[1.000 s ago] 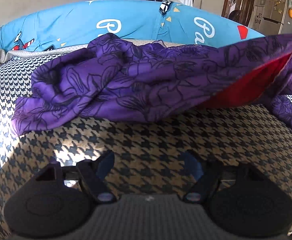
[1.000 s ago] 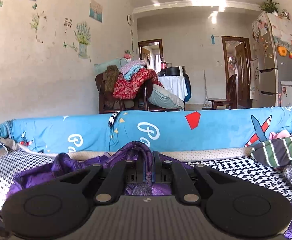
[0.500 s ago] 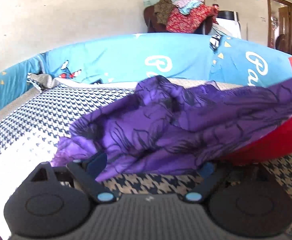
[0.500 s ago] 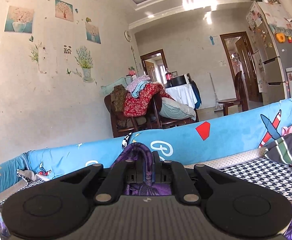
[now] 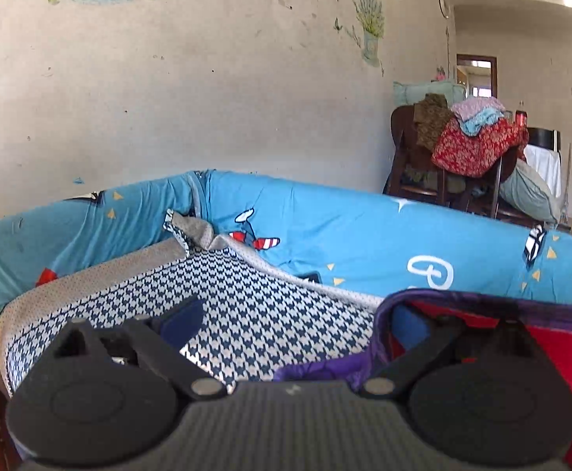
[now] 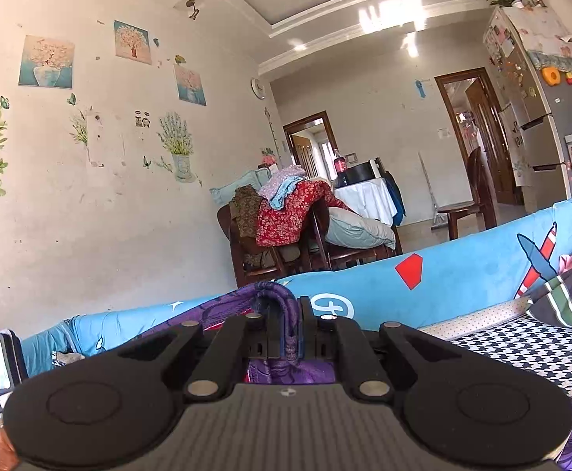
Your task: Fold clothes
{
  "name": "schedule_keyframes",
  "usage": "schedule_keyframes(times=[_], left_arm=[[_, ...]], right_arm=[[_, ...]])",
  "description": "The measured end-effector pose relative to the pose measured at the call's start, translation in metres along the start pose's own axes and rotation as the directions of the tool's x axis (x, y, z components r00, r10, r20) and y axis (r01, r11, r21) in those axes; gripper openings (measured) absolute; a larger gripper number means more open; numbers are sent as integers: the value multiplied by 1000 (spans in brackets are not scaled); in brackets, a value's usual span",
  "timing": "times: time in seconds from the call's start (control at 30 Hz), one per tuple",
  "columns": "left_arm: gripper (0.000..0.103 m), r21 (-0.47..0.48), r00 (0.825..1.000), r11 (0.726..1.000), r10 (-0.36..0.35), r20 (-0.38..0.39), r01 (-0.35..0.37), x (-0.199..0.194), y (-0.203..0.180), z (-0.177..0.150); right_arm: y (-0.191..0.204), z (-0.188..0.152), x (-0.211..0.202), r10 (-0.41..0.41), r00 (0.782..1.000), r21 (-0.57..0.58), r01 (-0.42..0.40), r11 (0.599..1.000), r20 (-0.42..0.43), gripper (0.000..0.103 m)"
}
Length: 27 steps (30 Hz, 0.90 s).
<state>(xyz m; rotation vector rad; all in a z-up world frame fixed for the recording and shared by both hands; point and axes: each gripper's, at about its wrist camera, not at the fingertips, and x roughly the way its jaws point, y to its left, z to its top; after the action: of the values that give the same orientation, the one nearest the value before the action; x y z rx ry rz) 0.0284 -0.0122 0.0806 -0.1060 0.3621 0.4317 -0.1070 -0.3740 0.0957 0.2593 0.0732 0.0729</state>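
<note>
Left gripper point(image 5: 292, 324), left wrist view: jaws spread wide and opening. The left fingertip, with its dark blue pad point(image 5: 180, 320), stands over the houndstooth bedspread point(image 5: 254, 314) with nothing against it. The right fingertip is draped by the purple floral garment point(image 5: 368, 353), whose red lining point(image 5: 560, 353) fills the lower right of the view; the cloth hangs over that finger but the pads do not press on it. Beyond the bedspread runs a blue printed bolster point(image 5: 345, 235) that curves round the far edge of the bed, and behind it a wall with plant stickers point(image 5: 370, 27). At far right, a dark wooden chair point(image 5: 407, 157) carries a heap of clothes topped by a red patterned piece point(image 5: 470, 149).

Right gripper point(image 6: 286, 333), right wrist view: jaws pressed together, pinching a fold of the purple floral garment point(image 6: 282, 306), which arches up out of the fingertips and trails down to the left and beneath the gripper body; more of it shows at the lower right corner. The blue printed bolster point(image 6: 462, 271) crosses behind. A striped pillow point(image 6: 568, 294) lies on the houndstooth bedspread point(image 6: 521, 349) at right. Background: the chair with heaped clothes point(image 6: 282, 212), a white-draped table point(image 6: 368, 196), a refrigerator point(image 6: 533, 110).
</note>
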Motion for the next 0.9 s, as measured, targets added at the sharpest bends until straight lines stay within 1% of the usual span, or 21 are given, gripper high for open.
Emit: schedule_keyframes(times=[0.07, 0.17, 0.23, 0.3, 0.37, 0.47, 0.57, 0.73, 0.83, 0.9], left_arm=[[99, -12, 1000, 1000, 2, 10, -2, -13, 5, 12], [100, -2, 999, 1000, -31, -11, 31, -31, 13, 18], [103, 19, 999, 999, -34, -25, 35, -37, 17, 8], [103, 58, 994, 995, -71, -77, 76, -32, 16, -10], [103, 59, 981, 990, -114, -159, 125, -22, 15, -31], [103, 41, 952, 981, -173, -251, 189, -11, 18, -67], [103, 80, 943, 974, -184, -278, 214, -13, 18, -94], [103, 120, 938, 966, -184, -295, 227, -12, 24, -114], [103, 135, 939, 970, -155, -307, 205, -6, 27, -122], [103, 139, 936, 972, -138, -325, 191, 0, 31, -128]], right_arm=[[2, 2, -6, 6, 1000, 7, -6, 1000, 14, 7], [3, 6, -16, 5, 1000, 11, -5, 1000, 26, 7], [3, 3, -22, -20, 1000, -9, 20, 1000, 18, 7], [3, -1, -27, -40, 999, -27, 40, 999, 5, 7], [-1, -11, -25, -62, 997, -40, 61, 997, -39, 7], [-4, -29, -15, -137, 986, -105, 127, 986, -99, 7], [-10, -39, -8, -178, 972, -120, 160, 980, -152, 7], [-20, -48, -8, -235, 957, -126, 215, 968, -172, 7], [-26, -51, -8, -255, 950, -111, 238, 965, -181, 7], [-29, -51, -9, -269, 946, -101, 255, 962, -183, 7]])
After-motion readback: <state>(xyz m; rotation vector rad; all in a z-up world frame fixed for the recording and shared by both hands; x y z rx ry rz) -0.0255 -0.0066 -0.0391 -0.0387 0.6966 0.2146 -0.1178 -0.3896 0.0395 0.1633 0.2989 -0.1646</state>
